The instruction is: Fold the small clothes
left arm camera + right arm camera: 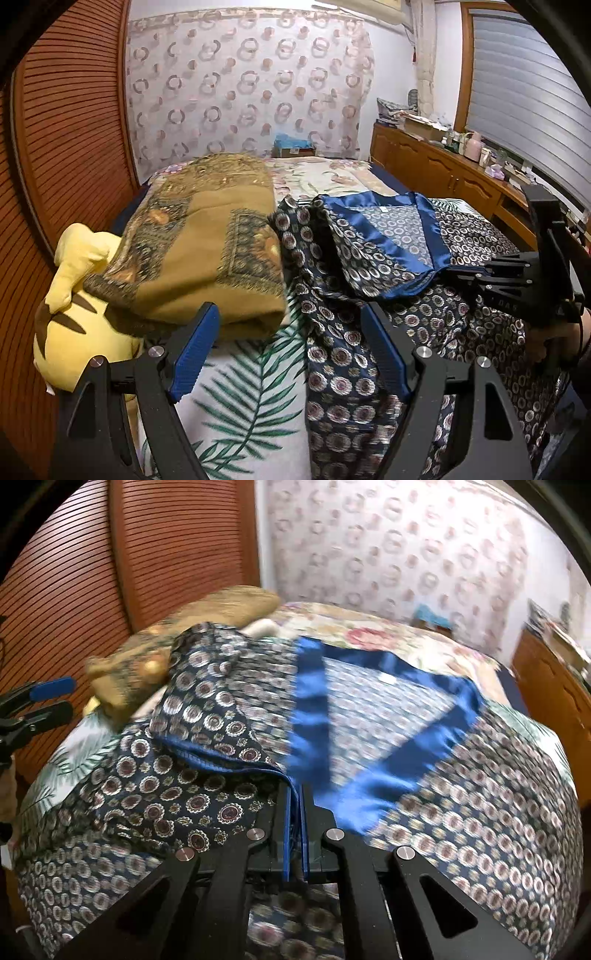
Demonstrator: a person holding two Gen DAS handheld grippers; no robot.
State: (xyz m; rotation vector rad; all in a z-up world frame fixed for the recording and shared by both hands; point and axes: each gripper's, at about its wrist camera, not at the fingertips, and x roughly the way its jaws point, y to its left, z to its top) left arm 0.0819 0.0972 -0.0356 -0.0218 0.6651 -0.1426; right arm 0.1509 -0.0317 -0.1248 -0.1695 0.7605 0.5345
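Far left, yellow plush toy (70, 325) against the slatted wooden door (62, 129), half under a folded brown blanket (199, 251). Left gripper (291, 350) hovering with jaws wide apart, nothing between them, over the leaf-print sheet (251, 398). Just right of the blanket, navy patterned garment (369, 266) spread on the bed, blue satin trim up. Right gripper (295, 834) clamped tight on the garment's blue-edged hem, fabric pinched between the pads.
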